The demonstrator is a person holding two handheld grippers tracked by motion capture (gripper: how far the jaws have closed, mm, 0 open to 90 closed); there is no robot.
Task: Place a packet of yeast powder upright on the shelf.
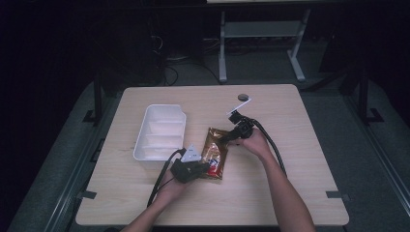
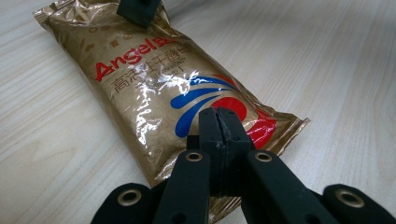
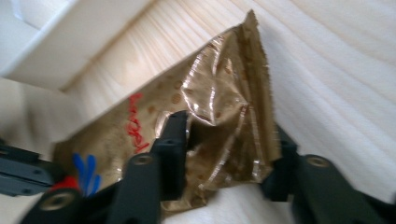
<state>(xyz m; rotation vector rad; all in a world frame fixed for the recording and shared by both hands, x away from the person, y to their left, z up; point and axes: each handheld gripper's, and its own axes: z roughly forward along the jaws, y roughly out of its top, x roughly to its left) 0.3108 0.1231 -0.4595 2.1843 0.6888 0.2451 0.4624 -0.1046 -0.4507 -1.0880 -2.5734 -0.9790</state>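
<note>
We are working on a gold foil packet [image 1: 216, 152] lying flat on the bench [image 1: 290, 159], just beside the white tray [image 1: 160, 132], which is our landmark. The tray is sitting with its dividers showing and we are seeing nothing inside its compartments. Our left hand-held gripper [image 2: 219, 123] is pressing its jaws together on the packet's end farthest from the tray's far rim. Our right hand-held gripper [image 3: 224, 140] is straddling the other, crimped end; with no earlier look to compare, its jaws are standing around the foil, one pad touching it.
</note>
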